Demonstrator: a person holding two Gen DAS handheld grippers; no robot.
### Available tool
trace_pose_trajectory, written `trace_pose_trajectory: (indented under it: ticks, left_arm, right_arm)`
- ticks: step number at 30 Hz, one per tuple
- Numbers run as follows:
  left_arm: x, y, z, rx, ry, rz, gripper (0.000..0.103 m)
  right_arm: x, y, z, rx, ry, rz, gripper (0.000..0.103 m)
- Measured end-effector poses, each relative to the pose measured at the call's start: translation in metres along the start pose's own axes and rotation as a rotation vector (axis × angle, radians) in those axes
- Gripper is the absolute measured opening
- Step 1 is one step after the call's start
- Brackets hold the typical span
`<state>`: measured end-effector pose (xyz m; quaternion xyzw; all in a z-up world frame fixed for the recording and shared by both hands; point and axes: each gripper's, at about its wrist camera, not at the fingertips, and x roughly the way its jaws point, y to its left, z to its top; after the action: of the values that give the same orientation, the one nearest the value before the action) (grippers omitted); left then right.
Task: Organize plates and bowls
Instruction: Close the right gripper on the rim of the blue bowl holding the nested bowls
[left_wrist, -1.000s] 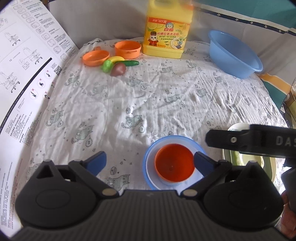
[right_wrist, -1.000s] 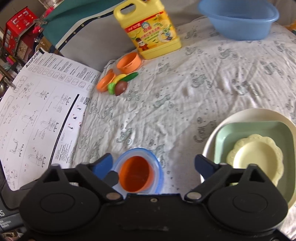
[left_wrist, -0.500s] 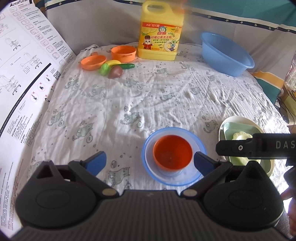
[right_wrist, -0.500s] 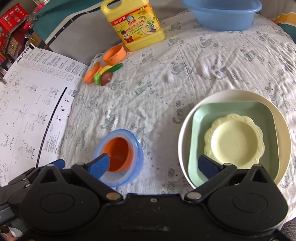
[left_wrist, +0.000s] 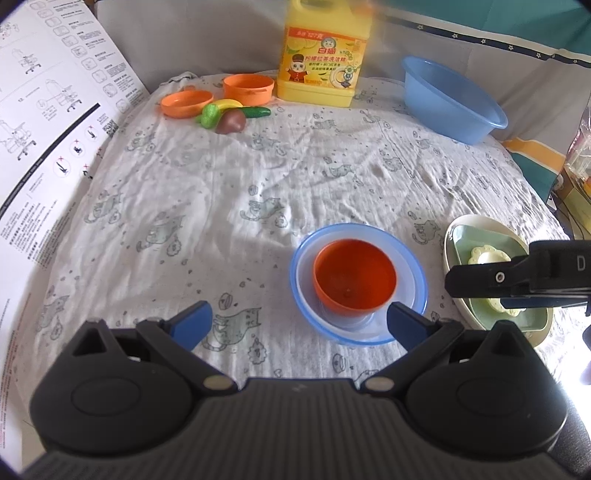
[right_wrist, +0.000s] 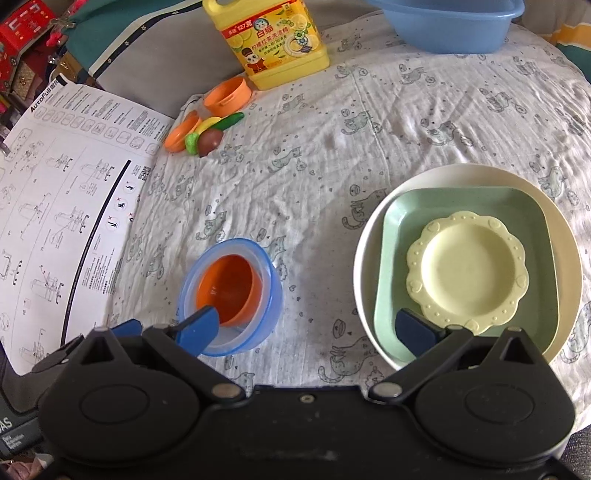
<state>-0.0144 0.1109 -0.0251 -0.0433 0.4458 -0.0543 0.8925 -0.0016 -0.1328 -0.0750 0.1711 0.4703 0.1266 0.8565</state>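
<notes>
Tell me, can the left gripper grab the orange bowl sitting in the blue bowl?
Probably yes. The left gripper has its jaws wide open, and the orange bowl sits just ahead, nested uncovered in the blue bowl. Nothing lies between; the right gripper stays off to the side over the plates.

Both wrist views look down over the cloth-covered table (left_wrist: 229, 192), sharing the orange bowl (left_wrist: 354, 275).
</notes>
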Motion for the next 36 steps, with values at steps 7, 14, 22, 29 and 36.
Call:
trace_pose_trajectory:
  ticks: [7, 14, 22, 29, 36]
  left_arm:
    - [0.011, 0.002, 0.003, -0.012, 0.009, -0.035, 0.103]
    - [0.018, 0.009, 0.003, -0.036, 0.014, -0.056, 0.101]
    - [0.023, 0.027, 0.008, -0.101, 0.021, -0.089, 0.091]
    - [0.034, 0.026, 0.011, -0.116, 0.052, -0.128, 0.078]
    - [0.044, 0.022, 0.013, -0.116, 0.073, -0.170, 0.048]
  right_arm:
    - [0.012, 0.010, 0.009, -0.021, 0.005, -0.011, 0.103]
    - [0.028, 0.018, 0.017, -0.025, 0.036, -0.012, 0.099]
    - [0.037, 0.018, 0.020, 0.006, 0.059, 0.018, 0.087]
    - [0.049, 0.024, 0.018, 0.001, 0.078, -0.001, 0.069]
    - [0.059, 0.025, 0.019, 0.035, 0.107, 0.027, 0.060]
